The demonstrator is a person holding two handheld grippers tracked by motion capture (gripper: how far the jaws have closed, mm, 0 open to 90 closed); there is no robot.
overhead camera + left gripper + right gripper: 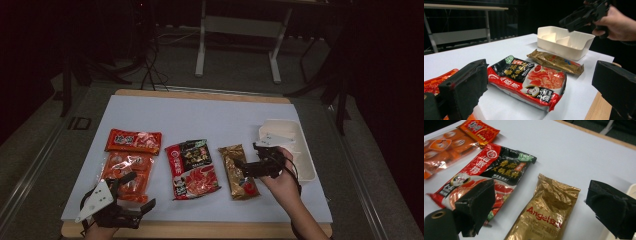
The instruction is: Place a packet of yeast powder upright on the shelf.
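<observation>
A gold packet (239, 172) lies on the white sheet (200, 117), just left of a white divided tray (306, 161). My right gripper (248, 155) hovers open above that gold packet (541, 220), jaws either side of its top end and nothing between them. A red-and-black pouch (192, 167) lies in the middle. My left gripper (137, 192) stands open at the front left corner, over the near end of a clear orange packet (127, 175). Its jaws frame the red-and-black pouch (529, 80) from a distance.
A small red-orange packet (133, 141) lies behind the clear one. The tray (564, 47) has dividers and looks empty. The wooden table edge (200, 230) runs along the front. Bare sheet stretches across the back. A metal table frame (240, 30) stands beyond.
</observation>
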